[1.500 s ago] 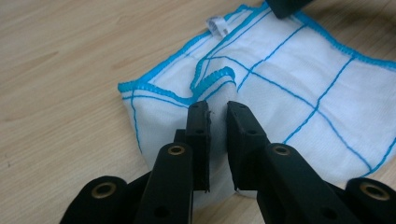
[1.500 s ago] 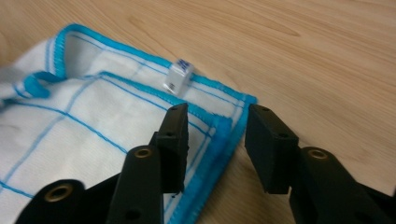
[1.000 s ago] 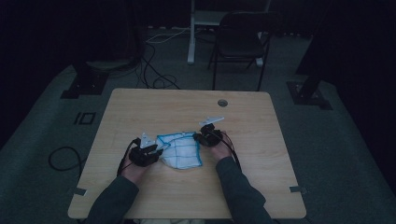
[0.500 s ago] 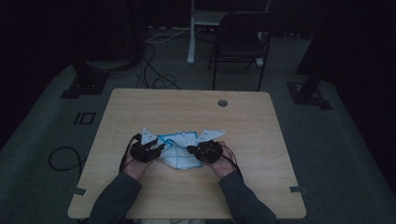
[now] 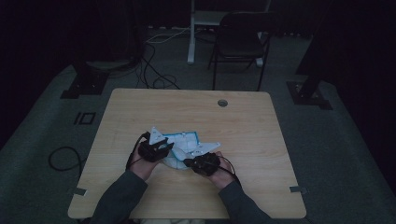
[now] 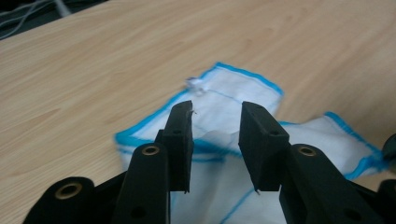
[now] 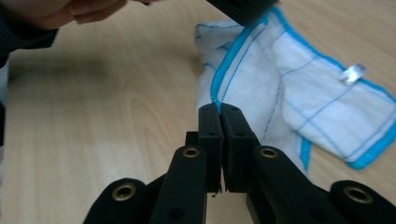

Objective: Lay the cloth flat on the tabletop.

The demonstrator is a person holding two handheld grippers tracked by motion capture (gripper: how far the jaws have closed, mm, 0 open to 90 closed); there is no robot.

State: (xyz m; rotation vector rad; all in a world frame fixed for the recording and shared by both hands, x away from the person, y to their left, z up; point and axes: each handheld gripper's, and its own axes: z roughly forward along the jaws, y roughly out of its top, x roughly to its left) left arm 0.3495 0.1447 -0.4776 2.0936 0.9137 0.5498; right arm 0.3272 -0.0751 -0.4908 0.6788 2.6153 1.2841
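1. Cloth [image 5: 183, 148], white with a blue border and thin blue grid lines, lies rumpled and partly folded on the wooden table [image 5: 243, 130], a little toward the person's side of centre

2. Left gripper [image 6: 215, 130] sits at the cloth's left side in the high view; its own view shows the two black jaws apart, with a raised fold of the cloth in the gap between them, and whether the jaws touch it cannot be told

3. Right gripper [image 7: 220, 111] is at the near right edge of the cloth in the high view; its own view shows the jaws pressed together, their tips pinching the blue-bordered edge of the cloth

4. A small clear tag [image 7: 353, 73] shows on the cloth near one blue edge, well apart from the right gripper's jaws

5. The person's left hand [image 7: 77, 10] appears at the top left of the right gripper view, above bare table

6. Beyond the table, a dark chair [image 5: 240, 42] stands on the floor, with cables [image 5: 154, 60] trailing to its left
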